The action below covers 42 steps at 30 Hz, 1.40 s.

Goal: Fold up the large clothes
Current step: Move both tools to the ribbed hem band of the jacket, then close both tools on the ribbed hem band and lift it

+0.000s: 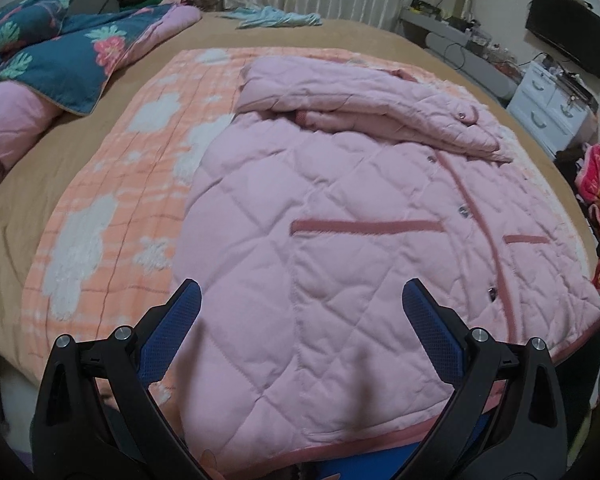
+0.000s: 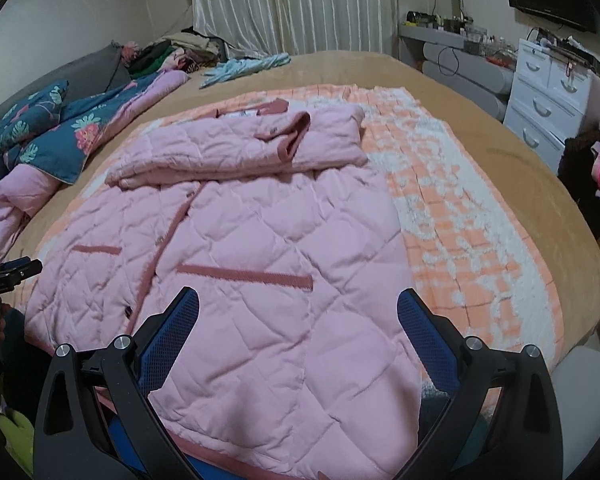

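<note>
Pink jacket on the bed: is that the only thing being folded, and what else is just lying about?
Part of the job:
pink quilted jacket
left gripper
right gripper

Just lying about:
floral quilt
light blue garment
white drawers

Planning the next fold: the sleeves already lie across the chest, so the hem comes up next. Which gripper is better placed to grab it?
Neither clearly: the left gripper and the right gripper are both open over the pink quilted jacket, each above its own half of the hem. A two-handed lift looks likely.
</note>
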{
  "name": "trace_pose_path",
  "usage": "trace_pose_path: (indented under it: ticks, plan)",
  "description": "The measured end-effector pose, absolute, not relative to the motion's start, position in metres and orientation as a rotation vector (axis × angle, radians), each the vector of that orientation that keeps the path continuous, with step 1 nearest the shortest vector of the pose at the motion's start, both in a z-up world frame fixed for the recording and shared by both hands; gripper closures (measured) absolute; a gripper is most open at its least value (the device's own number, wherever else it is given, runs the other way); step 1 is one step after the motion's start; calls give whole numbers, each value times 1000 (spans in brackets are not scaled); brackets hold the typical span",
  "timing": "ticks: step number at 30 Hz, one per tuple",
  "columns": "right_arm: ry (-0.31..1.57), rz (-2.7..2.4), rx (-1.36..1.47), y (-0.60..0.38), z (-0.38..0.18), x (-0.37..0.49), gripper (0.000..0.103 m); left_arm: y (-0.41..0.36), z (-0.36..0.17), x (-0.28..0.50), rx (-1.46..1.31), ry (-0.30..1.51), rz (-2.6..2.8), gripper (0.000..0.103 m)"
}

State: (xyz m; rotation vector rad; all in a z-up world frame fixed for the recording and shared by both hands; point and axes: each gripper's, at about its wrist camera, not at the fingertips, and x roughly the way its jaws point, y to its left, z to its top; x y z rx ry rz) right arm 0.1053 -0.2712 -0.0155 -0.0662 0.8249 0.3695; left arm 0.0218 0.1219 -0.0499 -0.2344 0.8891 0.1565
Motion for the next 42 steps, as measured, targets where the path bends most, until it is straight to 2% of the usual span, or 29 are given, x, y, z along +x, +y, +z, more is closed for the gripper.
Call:
trace_pose_path:
  ticks: [17, 31, 42]
  plan:
    - [936, 346, -112, -288, -52, 108, 4, 156, -89, -1, -247, 985, 239, 8]
    - [1012, 341, -220, -293, -72, 99, 4, 160, -115, 0, -304, 1062, 199, 8]
    - [1106, 334, -240, -299, -82, 97, 4, 142, -116, -6, -295, 1071, 116, 9]
